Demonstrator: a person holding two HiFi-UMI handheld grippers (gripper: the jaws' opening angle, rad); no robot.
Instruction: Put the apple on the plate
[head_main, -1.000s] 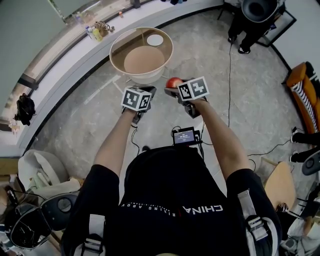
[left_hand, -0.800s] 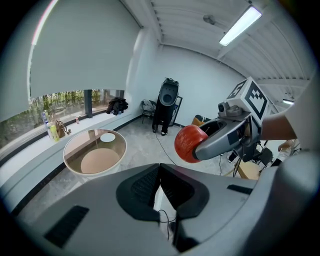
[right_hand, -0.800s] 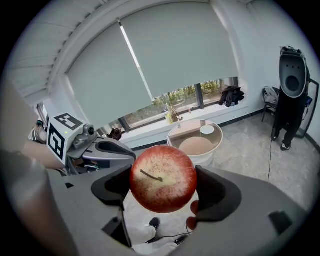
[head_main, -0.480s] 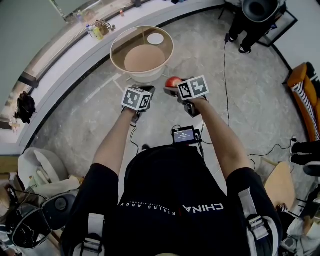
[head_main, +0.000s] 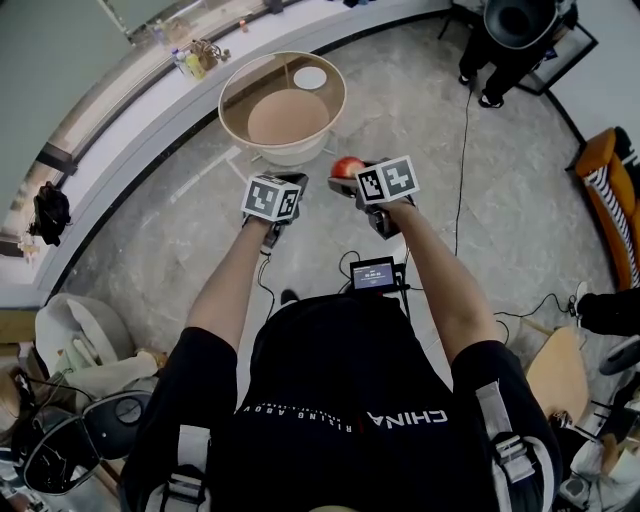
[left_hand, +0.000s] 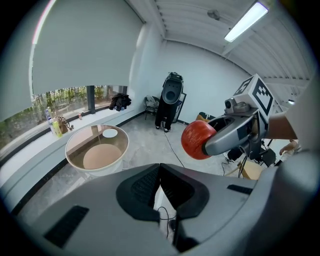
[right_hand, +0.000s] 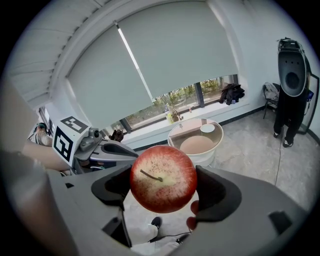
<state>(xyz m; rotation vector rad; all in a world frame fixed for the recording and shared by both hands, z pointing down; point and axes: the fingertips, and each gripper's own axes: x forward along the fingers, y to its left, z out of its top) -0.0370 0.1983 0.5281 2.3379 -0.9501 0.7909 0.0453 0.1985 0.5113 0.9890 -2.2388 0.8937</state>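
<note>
While you stand on the grey stone floor (head_main: 170, 230) facing a round glass-topped bench (head_main: 240, 85), both your arms reach forward side by side. Your right tongs (head_main: 343, 180) pinch a red apple (right_hand: 163, 178) by its flanks, one pad on each side. Its stem end, with a yellow-green patch, is turned toward the tongs' own camera. The apple hangs in the air over the floor, short of the near edge of the bench, touching only the pads. Your left tongs (left_hand: 160, 167) are pressed together and empty, held just beside the right tongs and about level with them. Toward the far side of the bench top lies a small white disc, most likely the plate (head_main: 310, 78), though it is too small to be sure. The apple is well apart from it. A round tan shape shows beneath the glass.
</note>
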